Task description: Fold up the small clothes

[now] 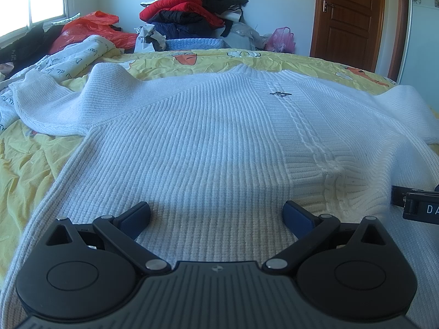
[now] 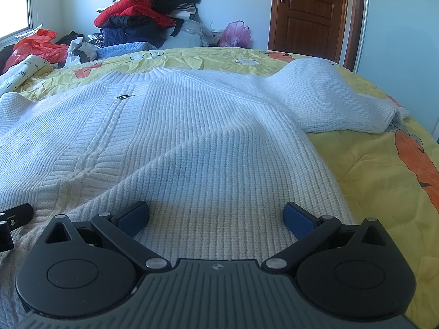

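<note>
A white ribbed knit sweater [image 1: 192,137] lies spread face up on the yellow bedspread [image 1: 22,170], neck toward the far side, a small metal clasp [image 1: 279,93] on its cable-knit centre strip. My left gripper [image 1: 216,213] hovers open over the sweater's hem, left of centre, holding nothing. My right gripper [image 2: 216,213] stands open over the hem's right part, where the sweater [image 2: 219,142] bulges up in a fold. One sleeve [image 1: 41,101] trails left, the other sleeve [image 2: 343,101] lies out to the right. The right gripper's edge [image 1: 417,205] shows in the left wrist view.
A heap of red and black jackets [image 1: 192,8] is stacked at the far wall beside red plastic bags [image 1: 90,30] and a pink bag [image 2: 237,34]. A printed white cloth [image 1: 63,60] lies at the far left. A brown door [image 2: 310,13] stands at the back right.
</note>
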`<state>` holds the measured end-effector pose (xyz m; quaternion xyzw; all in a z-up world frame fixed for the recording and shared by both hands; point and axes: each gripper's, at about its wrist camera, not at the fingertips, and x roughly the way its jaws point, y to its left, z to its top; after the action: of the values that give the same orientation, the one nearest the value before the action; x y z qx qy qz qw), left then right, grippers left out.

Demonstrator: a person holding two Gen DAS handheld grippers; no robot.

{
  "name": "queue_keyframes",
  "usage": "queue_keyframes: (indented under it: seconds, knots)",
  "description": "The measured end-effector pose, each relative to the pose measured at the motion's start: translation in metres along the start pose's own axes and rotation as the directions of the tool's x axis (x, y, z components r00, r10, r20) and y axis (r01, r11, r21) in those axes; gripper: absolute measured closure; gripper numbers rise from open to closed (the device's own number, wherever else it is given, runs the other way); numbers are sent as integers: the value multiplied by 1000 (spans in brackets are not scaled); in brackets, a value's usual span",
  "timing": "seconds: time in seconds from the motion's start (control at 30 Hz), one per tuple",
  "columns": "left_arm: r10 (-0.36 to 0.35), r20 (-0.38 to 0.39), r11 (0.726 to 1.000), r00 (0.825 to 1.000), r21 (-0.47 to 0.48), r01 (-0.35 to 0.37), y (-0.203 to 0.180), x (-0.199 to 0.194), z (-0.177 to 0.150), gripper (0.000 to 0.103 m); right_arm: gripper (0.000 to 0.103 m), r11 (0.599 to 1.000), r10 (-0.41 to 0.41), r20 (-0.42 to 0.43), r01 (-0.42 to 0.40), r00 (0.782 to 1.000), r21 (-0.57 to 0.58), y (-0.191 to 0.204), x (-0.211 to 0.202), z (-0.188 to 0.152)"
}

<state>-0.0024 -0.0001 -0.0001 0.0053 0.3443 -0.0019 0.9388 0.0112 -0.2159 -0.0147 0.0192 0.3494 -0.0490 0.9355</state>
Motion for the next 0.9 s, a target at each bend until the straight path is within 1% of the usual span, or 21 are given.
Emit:
queue_keyframes:
  seconds: [0.73, 0.8, 0.9]
  knots:
    - [0, 0, 1000, 1000, 0, 0, 0, 0, 0, 0, 0, 1000, 4, -1, -4, 1000, -5, 1, 1, 0]
    - [0, 0, 1000, 1000, 0, 0, 0, 0, 0, 0, 0, 999, 32, -9, -33, 999, -30, -2, -1, 2]
    - [0, 0, 1000, 1000, 0, 0, 0, 0, 0, 0, 0, 992, 114, -25, -115, 993, -52, -16, -8, 17]
